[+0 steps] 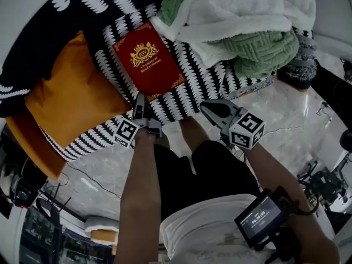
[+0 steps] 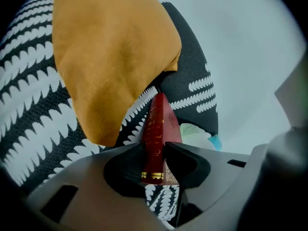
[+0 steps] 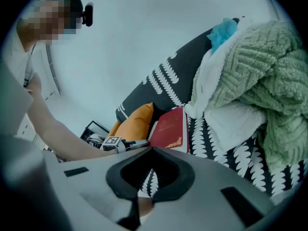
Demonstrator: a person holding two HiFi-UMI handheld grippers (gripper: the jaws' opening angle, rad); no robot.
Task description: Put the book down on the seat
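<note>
Jaws of the left gripper pinch the book.

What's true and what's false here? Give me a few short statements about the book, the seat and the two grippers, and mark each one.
1. The red book lies on the black-and-white patterned seat. True.
2. The book is between the right gripper's jaws. False: it is between the jaws of the left gripper; the right gripper holds nothing.
3. In the head view, an orange cushion lies left of the book. True.
4. The green blanket covers the book's front. False: the cover with its gold crest shows whole; the blanket lies to its upper right.
</note>
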